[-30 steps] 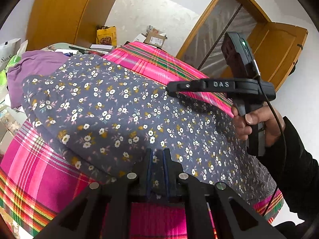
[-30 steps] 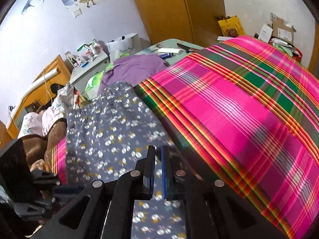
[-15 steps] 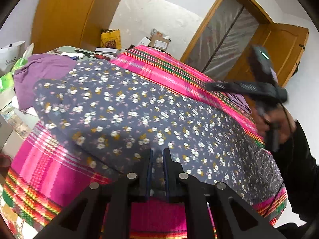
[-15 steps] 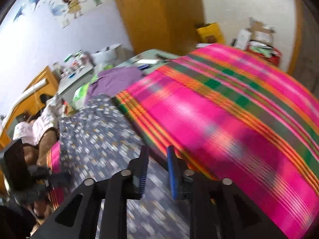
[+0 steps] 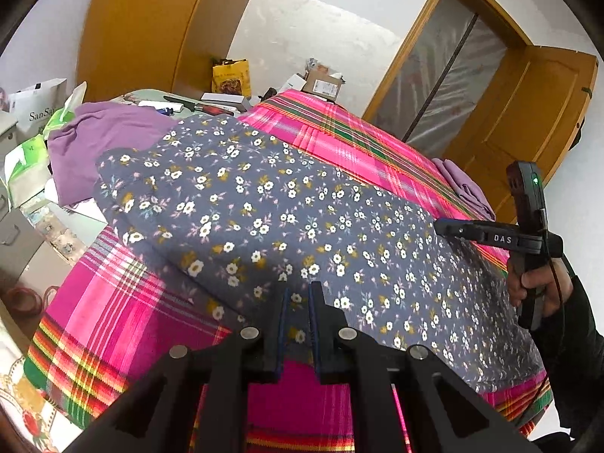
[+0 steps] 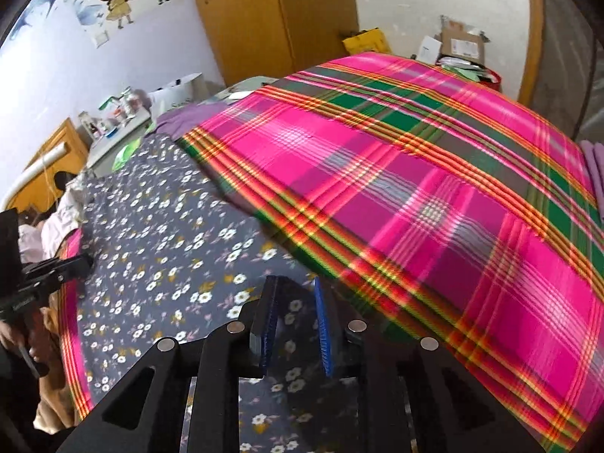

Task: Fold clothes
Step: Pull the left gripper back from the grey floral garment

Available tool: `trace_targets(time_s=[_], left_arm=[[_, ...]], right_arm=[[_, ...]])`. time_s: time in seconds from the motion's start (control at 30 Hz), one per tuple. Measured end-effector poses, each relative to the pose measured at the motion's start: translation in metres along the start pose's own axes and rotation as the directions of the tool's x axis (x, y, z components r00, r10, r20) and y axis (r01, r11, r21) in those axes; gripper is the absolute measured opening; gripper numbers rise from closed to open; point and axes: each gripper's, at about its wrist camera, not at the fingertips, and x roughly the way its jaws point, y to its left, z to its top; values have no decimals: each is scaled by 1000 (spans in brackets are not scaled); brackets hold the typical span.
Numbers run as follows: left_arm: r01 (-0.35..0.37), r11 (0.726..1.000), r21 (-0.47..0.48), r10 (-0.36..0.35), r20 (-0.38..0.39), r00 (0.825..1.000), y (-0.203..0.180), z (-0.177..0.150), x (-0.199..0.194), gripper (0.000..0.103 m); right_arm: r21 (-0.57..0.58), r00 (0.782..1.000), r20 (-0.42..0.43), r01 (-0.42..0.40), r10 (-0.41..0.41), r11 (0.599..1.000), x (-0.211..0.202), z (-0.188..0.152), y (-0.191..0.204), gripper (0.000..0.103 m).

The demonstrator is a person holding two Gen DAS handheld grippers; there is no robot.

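two black two-finger grippers are seen over a grey-blue cotton garment printed with small white and yellow flowers (image 5: pixel 302 219), which is spread flat along one side of a bright pink plaid bedcover with green, orange and yellow stripes (image 6: pixel 434 188). the left gripper (image 5: pixel 298 317) is held at the near hem of the garment, and its blue-padded fingers (image 5: pixel 281 324) are drawn close together with a fold of the flowered fabric pinched between them. the right gripper (image 6: pixel 296 324) is held over the garment's other end, close to where the fabric meets the bare bedcover; its jaws have just been closing a little, yet a clear gap is left between the blue pads (image 6: pixel 322 332), and flowered cloth is seen through that gap without being pressed. in the left wrist view the right gripper (image 5: pixel 445 226) is seen from the side at the far edge of the garment, gripped by a hand (image 5: pixel 528 287) in a dark sleeve. a loose purple cloth (image 5: pixel 102 139) is heaped beyond the garment's far end, beside a white paper bag (image 5: pixel 37 105). a smaller folded purple piece (image 5: pixel 464 188) is laid on the far side of the bedcover. an orange-brown wooden wardrobe (image 5: pixel 143 26) and a wooden door (image 5: pixel 528 105) are stood against the white walls.
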Motion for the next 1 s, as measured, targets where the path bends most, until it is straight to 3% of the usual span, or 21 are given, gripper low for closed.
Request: trace_targets(time_s=[0.07, 0.2, 0.37, 0.5, 0.83, 0.93, 1.0], left_arm=[[-2, 1000, -1, 2, -1, 1000, 0, 0, 0, 10], [-6, 1000, 2, 6, -2, 1000, -1, 1, 0, 10], [-12, 1000, 3, 12, 2, 1000, -1, 5, 2, 10], [-46, 999, -14, 46, 19, 999, 11, 8, -5, 10], [-85, 996, -37, 88, 83, 993, 34, 29, -20, 10], [-95, 995, -36, 98, 94, 991, 38, 36, -15, 10], [-137, 988, -73, 141, 57, 988, 51, 36, -5, 10]], right_arm=[[18, 1000, 4, 19, -19, 1000, -5, 1, -1, 19], [23, 997, 64, -38, 37, 999, -19, 5, 8, 19], [-40, 999, 14, -50, 51, 998, 12, 15, 35, 19], [9, 998, 4, -56, 56, 998, 21, 18, 26, 18], [40, 998, 58, 20, -22, 999, -39, -23, 11, 20], [128, 996, 41, 67, -73, 989, -39, -38, -13, 20], [177, 996, 27, 85, -91, 981, -40, -46, -25, 20]])
